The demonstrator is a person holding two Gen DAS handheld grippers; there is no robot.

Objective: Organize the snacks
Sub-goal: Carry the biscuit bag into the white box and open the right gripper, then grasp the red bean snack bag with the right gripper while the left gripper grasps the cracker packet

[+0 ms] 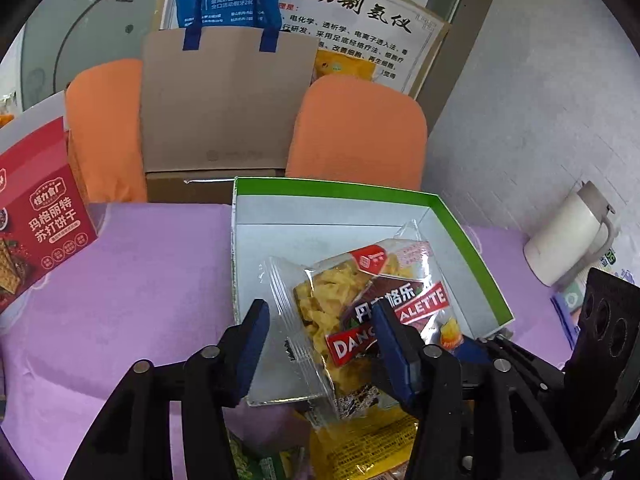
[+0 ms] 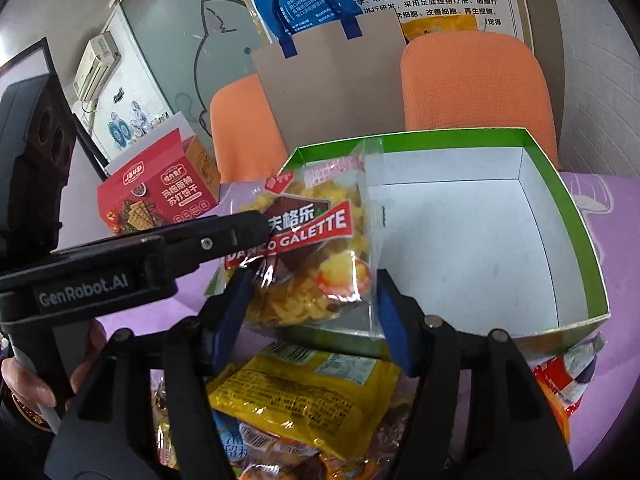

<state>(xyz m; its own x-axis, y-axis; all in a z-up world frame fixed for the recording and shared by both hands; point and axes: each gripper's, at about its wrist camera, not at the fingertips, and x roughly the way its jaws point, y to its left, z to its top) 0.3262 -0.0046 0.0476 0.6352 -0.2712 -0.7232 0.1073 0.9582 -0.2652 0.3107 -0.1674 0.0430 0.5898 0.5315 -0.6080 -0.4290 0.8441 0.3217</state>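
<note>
A clear Danco Galette snack packet point(image 1: 352, 312) with yellow pieces lies across the near left corner of a green-rimmed white box point(image 1: 472, 248). My left gripper point(image 1: 320, 344) is open, its blue pads either side of the packet's near end. In the right wrist view the same packet point(image 2: 316, 248) hangs over the box's left wall point(image 2: 292, 164), with the left gripper's finger lying across it. My right gripper point(image 2: 308, 316) is open, just in front of the box's near wall, with the packet's lower edge between its pads. More snack packets point(image 2: 316, 392) lie heaped below it.
A red cracker carton point(image 1: 36, 224) stands at the left on the purple tablecloth point(image 1: 160, 280). Two orange chairs point(image 1: 360, 132) and a brown paper bag point(image 1: 224, 100) stand behind the table. A white jug point(image 1: 572, 236) lies at the right. A red packet point(image 2: 564, 380) lies by the box's near right corner.
</note>
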